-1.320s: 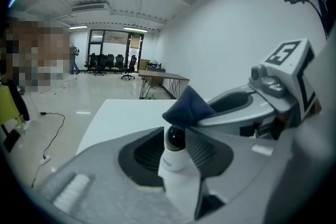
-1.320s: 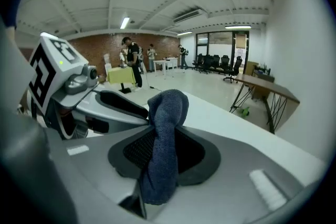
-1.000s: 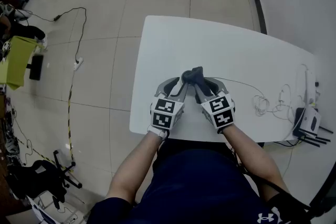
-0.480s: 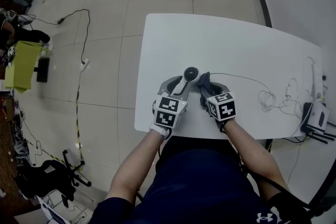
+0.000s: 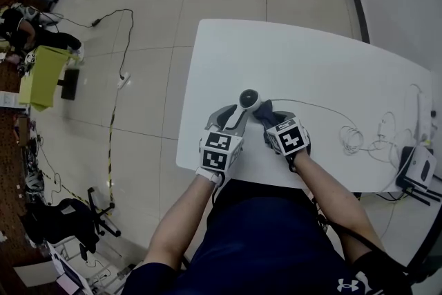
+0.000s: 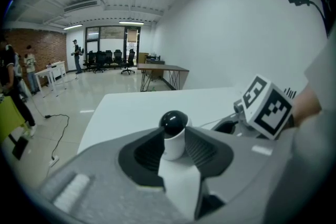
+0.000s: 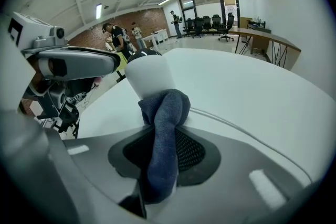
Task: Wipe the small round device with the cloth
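Lowered off the top of the small round device (image 5: 248,97), the cloth (image 5: 265,110) is clamped by the right gripper (image 7: 163,136). The device is grasped by the left gripper (image 6: 174,139).

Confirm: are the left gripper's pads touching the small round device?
Touching. In the left gripper view, the left gripper has its pads pressed on both sides of the small round device, with no gap.
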`<state>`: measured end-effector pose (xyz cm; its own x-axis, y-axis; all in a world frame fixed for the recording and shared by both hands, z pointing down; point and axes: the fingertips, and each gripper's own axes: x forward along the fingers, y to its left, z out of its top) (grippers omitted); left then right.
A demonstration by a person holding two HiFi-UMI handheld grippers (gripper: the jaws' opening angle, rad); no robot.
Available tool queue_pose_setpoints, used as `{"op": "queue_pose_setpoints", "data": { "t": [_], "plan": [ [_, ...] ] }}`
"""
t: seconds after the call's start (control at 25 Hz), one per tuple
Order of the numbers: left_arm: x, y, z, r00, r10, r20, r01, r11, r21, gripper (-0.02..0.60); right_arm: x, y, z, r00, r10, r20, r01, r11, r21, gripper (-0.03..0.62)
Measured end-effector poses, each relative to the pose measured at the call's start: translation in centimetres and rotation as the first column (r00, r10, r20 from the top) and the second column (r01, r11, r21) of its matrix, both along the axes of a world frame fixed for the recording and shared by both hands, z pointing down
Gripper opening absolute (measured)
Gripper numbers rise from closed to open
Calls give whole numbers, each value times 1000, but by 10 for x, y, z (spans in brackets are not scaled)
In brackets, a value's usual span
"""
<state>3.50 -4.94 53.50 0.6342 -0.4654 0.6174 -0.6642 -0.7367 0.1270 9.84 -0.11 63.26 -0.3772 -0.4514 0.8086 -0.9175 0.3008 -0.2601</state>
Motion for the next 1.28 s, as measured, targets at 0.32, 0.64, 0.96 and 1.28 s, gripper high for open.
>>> {"op": "queue_pose_setpoints", "data": {
  "t": [0.32, 0.64, 0.96, 1.28],
  "plan": [
    [-2, -31, -38, 988, -37, -153, 35, 999, -16, 82, 27, -13, -67, 993, 94, 76, -108, 971, 213, 112],
    [15, -42, -28, 957, 116, -266, -157, 978, -139, 38, -9, -42, -137, 978, -92, -186, 155, 919, 363, 112],
    [16, -41, -18, 949, 163, -269, -212, 963, -165, 37, -33, -42, -115, 930, -141, -338, 239, 934, 267, 112],
    [27, -41, -20, 945, 253, -209, -286, 947, -147, 38, -25, -28, -103, 967, -44, -251, 112, 958, 265, 112]
  ]
}}
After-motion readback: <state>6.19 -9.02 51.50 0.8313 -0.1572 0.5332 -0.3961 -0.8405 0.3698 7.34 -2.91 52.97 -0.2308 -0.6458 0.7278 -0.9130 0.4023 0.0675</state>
